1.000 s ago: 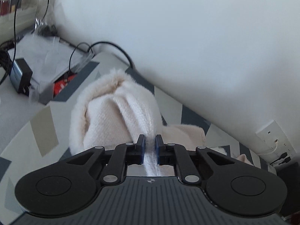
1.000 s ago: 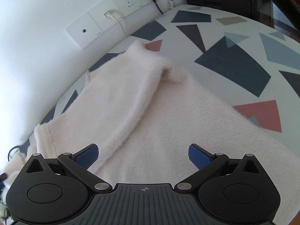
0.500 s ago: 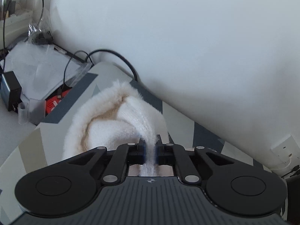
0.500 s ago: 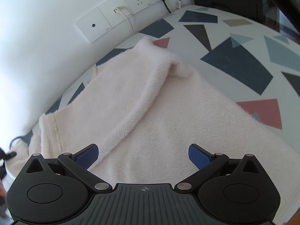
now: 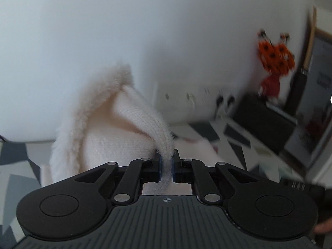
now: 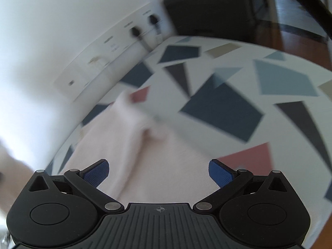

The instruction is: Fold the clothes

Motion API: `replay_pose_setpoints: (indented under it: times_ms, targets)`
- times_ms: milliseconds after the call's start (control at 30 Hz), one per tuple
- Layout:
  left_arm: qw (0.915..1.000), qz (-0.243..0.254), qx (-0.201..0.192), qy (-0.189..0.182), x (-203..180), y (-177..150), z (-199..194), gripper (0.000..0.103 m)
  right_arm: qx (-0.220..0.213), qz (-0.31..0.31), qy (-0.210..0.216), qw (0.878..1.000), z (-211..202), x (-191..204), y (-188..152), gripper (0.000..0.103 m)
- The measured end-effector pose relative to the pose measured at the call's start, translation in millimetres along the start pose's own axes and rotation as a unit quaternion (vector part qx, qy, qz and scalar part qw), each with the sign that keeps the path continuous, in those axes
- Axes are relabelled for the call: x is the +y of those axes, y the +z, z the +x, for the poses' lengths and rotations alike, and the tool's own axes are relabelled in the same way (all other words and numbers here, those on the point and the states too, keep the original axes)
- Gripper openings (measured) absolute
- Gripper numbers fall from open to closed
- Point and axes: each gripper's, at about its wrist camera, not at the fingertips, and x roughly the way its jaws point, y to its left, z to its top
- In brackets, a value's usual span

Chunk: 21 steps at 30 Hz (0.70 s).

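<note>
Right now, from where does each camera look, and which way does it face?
Left wrist: sits behind the left tool, faces the wall; shut on the cream sweater, lifted.
Right wrist: sits behind the right tool, open, looks down at the sweater on the patterned table.
Shared: sweater, table, wall sockets.

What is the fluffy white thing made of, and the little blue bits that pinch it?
The fluffy garment looks like soft knitted yarn, perhaps wool or acrylic: ribbed stitches and a fuzzy edge show. The left tool pinches it with blue pads that are likely rubber; on the open right tool they look matte and finely textured.
</note>
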Motion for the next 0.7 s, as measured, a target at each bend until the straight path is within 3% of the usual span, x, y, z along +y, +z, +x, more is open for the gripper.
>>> replay_pose_setpoints:
  times_ms: [67, 133, 200, 267, 333, 433, 533, 700]
  targets:
    - [0.9958, 0.046, 0.078, 0.008, -21.6, -24.9, 33.7, 0.013, -0.007, 0.006, -0.014, 1.0, -2.1, -12.9, 4.2, 0.102]
    - [0.9919, 0.072, 0.103, 0.017, -29.6, -42.2, 38.1, 0.016, -0.009, 0.006, -0.021, 1.0, -2.9, -22.7, 6.1, 0.102]
    - [0.9922, 0.083, 0.092, 0.019, -29.1, -51.5, 22.9, 0.032, -0.011, 0.001, -0.017, 1.0, -2.8, -27.6, 7.9, 0.102]
    - [0.9942, 0.086, 0.062, 0.019, -24.5, -54.8, -2.8, 0.059, -0.011, -0.009, -0.001, 1.0, 0.1, -26.5, 10.2, 0.102]
    - [0.9957, 0.082, 0.031, 0.03, -13.9, -58.7, -28.2, 0.065, -0.005, -0.021, 0.026, 0.999, 5.8, -18.4, 12.9, 0.101]
    - [0.9957, 0.066, 0.016, 0.063, 8.3, -67.4, -55.4, 0.065, 0.012, -0.047, 0.092, 0.995, 20.9, 6.1, 15.4, 0.099]
    - [0.9902, 0.052, 0.044, 0.122, 30.4, -83.6, -60.4, 0.065, 0.042, -0.074, 0.156, 0.984, 43.2, 37.0, 14.0, 0.098]
    - [0.9807, 0.03, 0.085, 0.173, 55.7, -105.4, -49.8, 0.065, 0.106, -0.12, 0.172, 0.972, 97.2, 89.4, 15.9, 0.097]
